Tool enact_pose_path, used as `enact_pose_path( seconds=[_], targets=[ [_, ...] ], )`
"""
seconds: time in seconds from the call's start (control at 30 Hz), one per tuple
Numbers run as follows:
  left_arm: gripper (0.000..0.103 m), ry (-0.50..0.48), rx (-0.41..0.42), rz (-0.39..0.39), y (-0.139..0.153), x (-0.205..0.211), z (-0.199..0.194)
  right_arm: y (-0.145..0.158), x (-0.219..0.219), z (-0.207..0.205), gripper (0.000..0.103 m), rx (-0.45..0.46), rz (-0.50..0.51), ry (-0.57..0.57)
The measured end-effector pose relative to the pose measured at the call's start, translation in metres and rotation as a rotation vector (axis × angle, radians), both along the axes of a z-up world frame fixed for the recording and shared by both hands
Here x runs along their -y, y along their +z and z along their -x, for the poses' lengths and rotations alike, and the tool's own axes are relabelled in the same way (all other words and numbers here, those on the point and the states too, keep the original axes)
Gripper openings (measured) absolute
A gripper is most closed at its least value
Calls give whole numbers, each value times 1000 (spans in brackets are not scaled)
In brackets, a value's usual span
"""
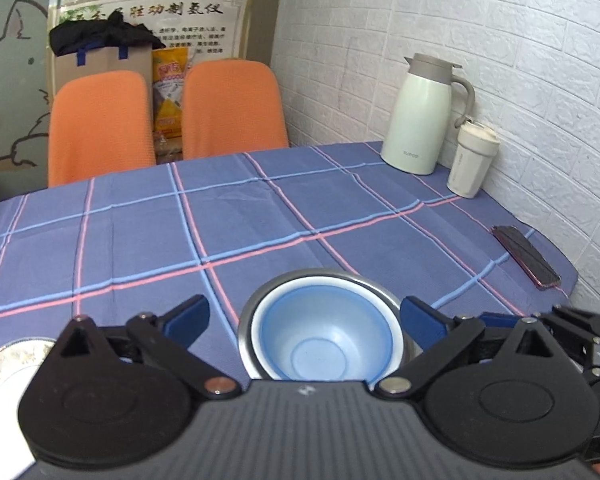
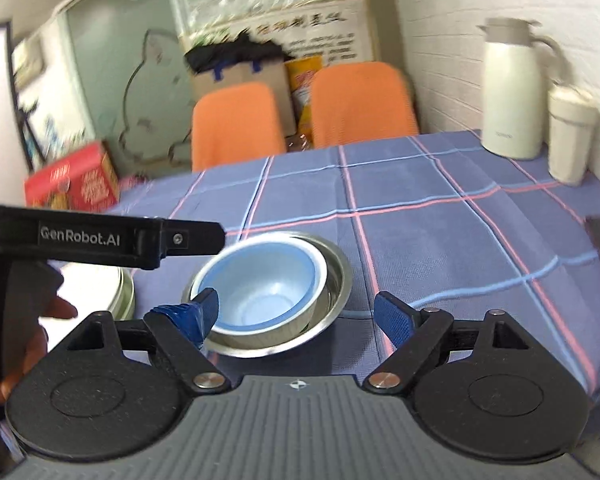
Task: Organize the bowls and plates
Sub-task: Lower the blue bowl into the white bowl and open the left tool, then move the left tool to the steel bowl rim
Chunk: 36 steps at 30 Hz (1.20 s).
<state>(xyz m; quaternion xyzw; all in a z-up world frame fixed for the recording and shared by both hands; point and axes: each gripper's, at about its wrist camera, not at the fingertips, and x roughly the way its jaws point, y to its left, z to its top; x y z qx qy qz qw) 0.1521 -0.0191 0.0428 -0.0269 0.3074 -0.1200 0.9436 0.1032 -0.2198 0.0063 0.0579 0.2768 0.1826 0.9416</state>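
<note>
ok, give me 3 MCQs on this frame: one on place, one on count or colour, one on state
1. Where does the blue bowl sit?
A. Inside the steel bowl
B. On the plate
C. Beside the thermos jug

2. How many orange chairs stand behind the table?
A. One
B. Two
C. Three

3. How are the right tongs?
A. Shut on the blue bowl
B. Shut on nothing
C. Open, gripping nothing

Key: 1 A, the steel rim rings the blue bowl in both views. 2 B, one orange chair and a second orange chair stand side by side. 3 C, the blue fingers stand wide apart; the left one overlaps the bowls' rims in the picture, but nothing sits clamped between the two.
</note>
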Motion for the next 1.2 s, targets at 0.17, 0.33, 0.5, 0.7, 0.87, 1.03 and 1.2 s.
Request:
enact_pose_path(
  seconds=[0.17, 0.33, 0.5, 0.7, 0.87, 1.03, 1.2],
  targets=[
    [100, 28, -12, -23, -5, 2, -4, -5, 5, -12, 72, -32, -1, -45],
    [100, 39, -40, -19, -13, 1, -12, -13, 10, -27, 72, -83, -26, -71],
    [100, 65, -83, -21, -24, -5, -25, -17, 8, -37, 73, -102, -25, -59],
    [100, 96, -124, 6, -33, -20, -37, -21, -1, -46, 73, -113, -17, -33],
    [100, 78, -170, 36, -42, -24, -49, -26, -13, -60, 73, -125, 12, 2],
    [100, 75, -199, 7, -53, -16, -62, -36, -24, -76, 73, -155, 84, 17],
    [100, 84, -233, 2, -66, -14, -72, -43, -29, -79, 73, -169, 137, 24]
  ],
)
